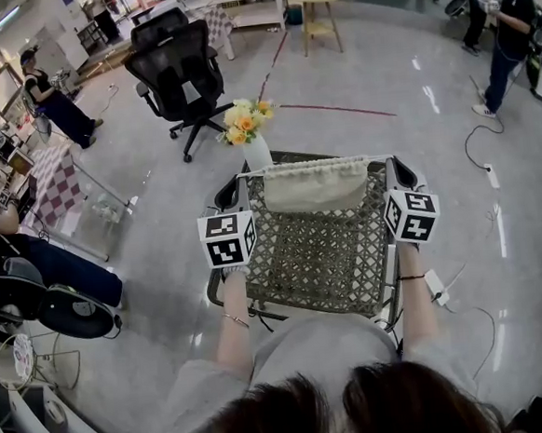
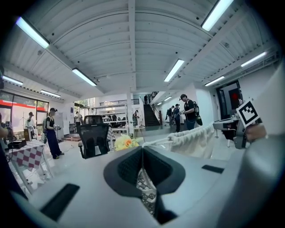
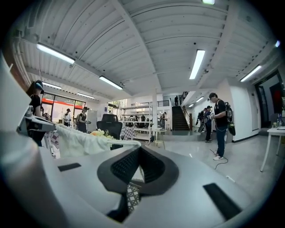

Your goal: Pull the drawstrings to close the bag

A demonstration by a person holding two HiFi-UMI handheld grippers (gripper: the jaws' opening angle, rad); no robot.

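bag (image 1: 315,187) 1 | drawstrings (image 2: 157,142) (image 3: 123,142) 2 | grippers (image 1: 241,179) (image 1: 391,162) 2 | vase (image 1: 258,153) 1 | chair (image 1: 180,73) 1

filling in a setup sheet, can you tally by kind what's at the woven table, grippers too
grippers: 2, left gripper and right gripper
drawstrings: 2, one pinched in each gripper
cream bag: 1
vase of flowers: 1
woven table: 1
total: 7
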